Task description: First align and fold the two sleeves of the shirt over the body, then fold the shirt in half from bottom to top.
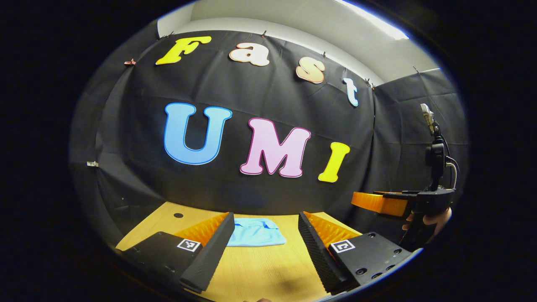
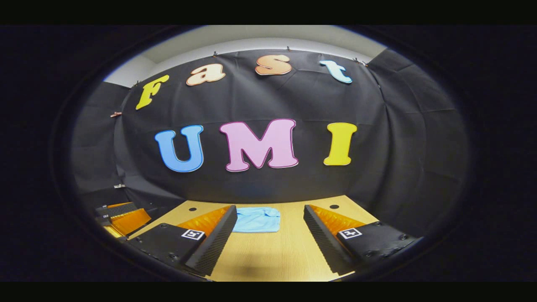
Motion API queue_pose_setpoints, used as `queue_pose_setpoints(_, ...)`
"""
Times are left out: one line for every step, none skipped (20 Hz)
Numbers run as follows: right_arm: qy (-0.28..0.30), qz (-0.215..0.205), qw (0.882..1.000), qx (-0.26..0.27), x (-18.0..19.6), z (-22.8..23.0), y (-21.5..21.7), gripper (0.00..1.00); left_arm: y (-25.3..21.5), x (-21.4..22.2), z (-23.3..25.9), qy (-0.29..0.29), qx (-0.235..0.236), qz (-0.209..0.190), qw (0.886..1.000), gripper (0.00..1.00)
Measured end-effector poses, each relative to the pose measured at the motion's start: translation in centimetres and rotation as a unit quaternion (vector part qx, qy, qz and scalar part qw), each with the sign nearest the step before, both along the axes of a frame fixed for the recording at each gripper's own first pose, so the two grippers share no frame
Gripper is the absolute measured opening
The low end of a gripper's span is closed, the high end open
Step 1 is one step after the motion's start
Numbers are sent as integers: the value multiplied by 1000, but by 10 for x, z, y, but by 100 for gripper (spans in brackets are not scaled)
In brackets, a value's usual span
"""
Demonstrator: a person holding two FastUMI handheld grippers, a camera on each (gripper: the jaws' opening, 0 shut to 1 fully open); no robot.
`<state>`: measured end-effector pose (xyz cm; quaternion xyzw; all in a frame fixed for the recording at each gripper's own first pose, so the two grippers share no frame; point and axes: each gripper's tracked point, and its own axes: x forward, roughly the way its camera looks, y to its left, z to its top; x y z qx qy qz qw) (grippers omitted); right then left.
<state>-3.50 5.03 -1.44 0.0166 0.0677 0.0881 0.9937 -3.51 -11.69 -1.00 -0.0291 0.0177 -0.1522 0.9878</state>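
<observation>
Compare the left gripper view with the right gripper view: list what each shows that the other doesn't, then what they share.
Left gripper view alone: a hand holding the right gripper. Right gripper view alone: the left gripper at its lower left. Both: the blue shirt lying in a compact bundle on the wooden table, framed between open fingers, touched by neither gripper.

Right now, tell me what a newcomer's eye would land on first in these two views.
First, the light blue shirt, a compact bundle lying on the far middle of the wooden table. Next, each view's own open gripper framing it: the left gripper and the right gripper, both raised and apart from the cloth. The left gripper view also catches a hand at the right edge.
</observation>
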Motion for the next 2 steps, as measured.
queue_pose_setpoints(-1,2,1000,-2,-8,5,0,99,2,-9,4,-1,3,1,1000,96)
queue_pose_setpoints(2,6,1000,-8,-16,7,1,99,2,-17,10,-2,1,1,1000,96)
